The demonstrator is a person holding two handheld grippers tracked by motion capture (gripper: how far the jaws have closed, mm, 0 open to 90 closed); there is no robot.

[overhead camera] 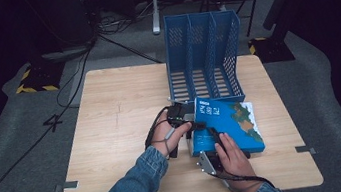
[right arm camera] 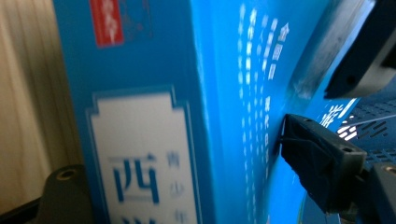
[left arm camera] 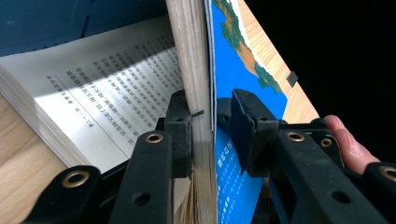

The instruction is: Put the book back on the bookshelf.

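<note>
A blue book (overhead camera: 228,123) lies on the wooden table (overhead camera: 120,113) in front of a blue file rack (overhead camera: 203,56). My left gripper (overhead camera: 190,122) reaches in at the book's left edge. In the left gripper view the left gripper (left arm camera: 210,112) straddles the blue cover (left arm camera: 233,70) and a thick block of pages raised off an open text page (left arm camera: 102,93). One pad touches the pages and the other stands just off the cover. My right gripper (overhead camera: 212,138) comes in from the near edge. In the right gripper view the right gripper (right arm camera: 177,154) is shut on the book (right arm camera: 140,93) by its spine.
The file rack stands upright at the table's far middle with its slots facing the book, and its perforated wall (right arm camera: 373,116) is close behind. The left gripper's jaw (right arm camera: 359,65) crosses the upper right of the right gripper view. Bare table lies to the left.
</note>
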